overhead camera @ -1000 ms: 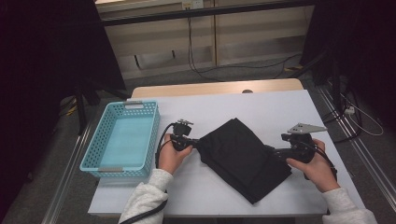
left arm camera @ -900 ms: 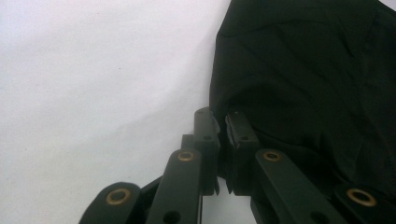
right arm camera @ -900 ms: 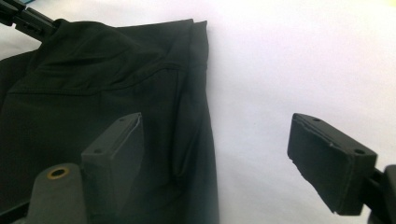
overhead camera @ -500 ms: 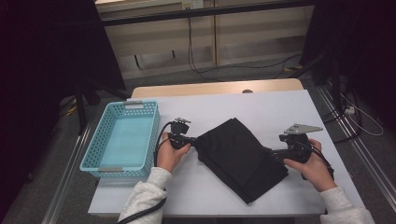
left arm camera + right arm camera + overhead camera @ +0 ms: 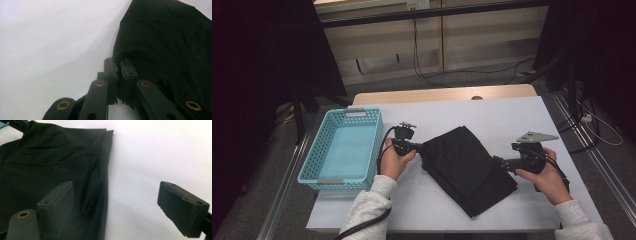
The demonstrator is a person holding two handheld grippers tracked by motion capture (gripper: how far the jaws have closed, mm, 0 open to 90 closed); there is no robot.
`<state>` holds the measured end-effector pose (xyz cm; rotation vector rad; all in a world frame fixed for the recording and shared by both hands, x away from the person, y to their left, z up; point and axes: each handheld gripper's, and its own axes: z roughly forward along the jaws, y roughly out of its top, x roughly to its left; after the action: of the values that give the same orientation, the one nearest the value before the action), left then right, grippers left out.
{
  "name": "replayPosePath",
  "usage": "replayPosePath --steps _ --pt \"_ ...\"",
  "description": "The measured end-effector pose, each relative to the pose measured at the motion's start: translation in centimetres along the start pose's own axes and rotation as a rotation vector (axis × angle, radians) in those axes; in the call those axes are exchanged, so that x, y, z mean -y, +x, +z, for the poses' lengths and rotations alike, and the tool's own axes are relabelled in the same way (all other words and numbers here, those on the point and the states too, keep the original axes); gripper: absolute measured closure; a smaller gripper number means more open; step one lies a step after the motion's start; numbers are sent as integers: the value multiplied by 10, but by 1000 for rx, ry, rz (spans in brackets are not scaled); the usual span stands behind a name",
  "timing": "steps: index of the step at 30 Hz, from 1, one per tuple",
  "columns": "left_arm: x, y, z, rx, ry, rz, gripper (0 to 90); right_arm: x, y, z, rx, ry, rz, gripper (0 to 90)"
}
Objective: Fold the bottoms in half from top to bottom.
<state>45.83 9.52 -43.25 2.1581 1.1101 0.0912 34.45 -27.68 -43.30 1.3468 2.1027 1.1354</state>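
Note:
A folded black garment lies slantwise on the white table. My left gripper is at its left corner. In the left gripper view the jaws are shut on the edge of the garment. My right gripper is at the garment's right edge, open wide, and its jaws have just been opening. In the right gripper view one pad hangs over the garment and the other over bare table. The garment's edge lies between them, unpressed.
A light blue plastic basket stands on the table's left end, just left of my left hand. Cables trail from both grippers. The table's near edge is close below the garment's lowest corner.
The garment's near corner has shifted a little to the left. Both hands stay almost where they were.

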Motion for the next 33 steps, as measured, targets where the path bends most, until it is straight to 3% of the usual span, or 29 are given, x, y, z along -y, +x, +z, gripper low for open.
replayPosePath --steps 27,33 --pt "-15 14 2 -55 11 -33 848 -2 1 -1 6 -5 -8 134" --pt "-19 24 2 -80 15 -47 848 -2 3 1 7 3 -19 141"
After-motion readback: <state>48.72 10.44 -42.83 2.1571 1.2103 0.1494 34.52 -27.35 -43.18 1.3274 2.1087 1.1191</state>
